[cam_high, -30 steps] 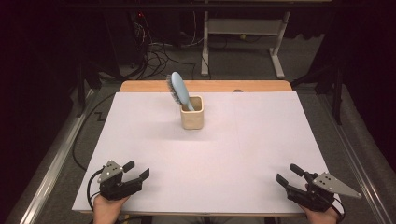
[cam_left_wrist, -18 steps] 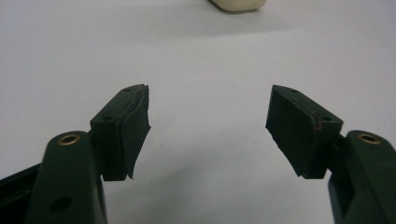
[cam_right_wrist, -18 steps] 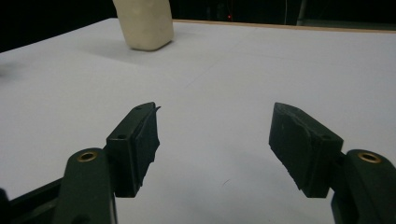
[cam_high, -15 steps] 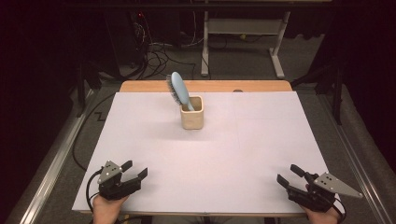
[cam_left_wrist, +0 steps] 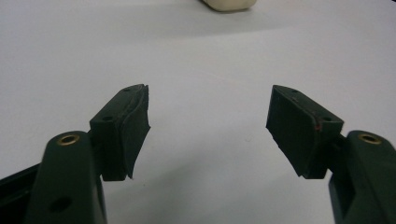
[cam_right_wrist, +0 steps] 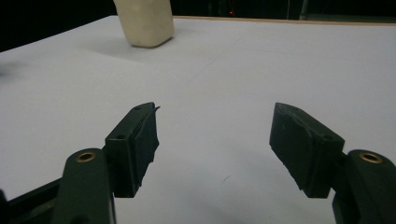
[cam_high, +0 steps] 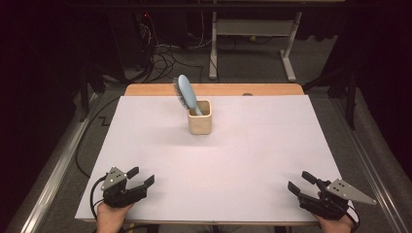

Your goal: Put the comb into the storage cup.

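Observation:
A cream square cup (cam_high: 199, 117) stands on the white table (cam_high: 214, 160) toward the back middle. A light blue hairbrush (cam_high: 186, 94) leans out of it to the left, bristles facing left. My left gripper (cam_high: 141, 176) rests open at the front left corner, nothing between its jaws. My right gripper (cam_high: 301, 181) rests open at the front right corner, also empty. The cup's base (cam_left_wrist: 228, 4) sits at the top edge of the left gripper view, beyond that gripper (cam_left_wrist: 209, 116). In the right gripper view the cup (cam_right_wrist: 144, 22) stands far off at upper left of the gripper (cam_right_wrist: 215, 126).
A wooden strip (cam_high: 214, 89) borders the table's far edge. Beyond it are cables (cam_high: 160, 53) on the floor and a white metal frame (cam_high: 252, 34). Metal rails (cam_high: 53, 170) run along both sides of the table.

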`<state>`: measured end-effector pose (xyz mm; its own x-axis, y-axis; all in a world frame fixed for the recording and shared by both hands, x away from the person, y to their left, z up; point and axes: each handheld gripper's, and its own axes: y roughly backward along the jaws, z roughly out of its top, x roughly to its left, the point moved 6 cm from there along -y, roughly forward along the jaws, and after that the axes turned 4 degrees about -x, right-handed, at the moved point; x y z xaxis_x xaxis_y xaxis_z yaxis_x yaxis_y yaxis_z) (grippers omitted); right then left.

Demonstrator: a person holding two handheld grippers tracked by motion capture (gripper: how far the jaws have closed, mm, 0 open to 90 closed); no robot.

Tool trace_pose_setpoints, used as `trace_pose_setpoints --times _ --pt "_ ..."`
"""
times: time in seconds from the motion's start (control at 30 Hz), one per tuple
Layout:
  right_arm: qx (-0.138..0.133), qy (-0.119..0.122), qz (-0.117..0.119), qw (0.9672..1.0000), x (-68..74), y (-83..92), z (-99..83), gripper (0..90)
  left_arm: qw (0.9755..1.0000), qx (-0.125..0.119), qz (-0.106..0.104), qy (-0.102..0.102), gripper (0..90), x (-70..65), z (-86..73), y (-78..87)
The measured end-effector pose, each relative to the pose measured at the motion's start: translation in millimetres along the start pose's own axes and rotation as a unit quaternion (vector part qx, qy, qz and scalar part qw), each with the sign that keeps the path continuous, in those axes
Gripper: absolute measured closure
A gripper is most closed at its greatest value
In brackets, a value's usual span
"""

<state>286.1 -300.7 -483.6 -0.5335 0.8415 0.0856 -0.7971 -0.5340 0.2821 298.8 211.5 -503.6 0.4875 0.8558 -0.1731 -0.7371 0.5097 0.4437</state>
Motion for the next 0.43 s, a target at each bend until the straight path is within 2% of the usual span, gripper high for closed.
trace_pose_setpoints --times 0.43 --pt "-0.002 -0.004 -0.002 1.0 -0.5 0.1 0.0 32.8 1.0 -0.002 0.002 0.003 30.3 0.1 0.3 -0.3"
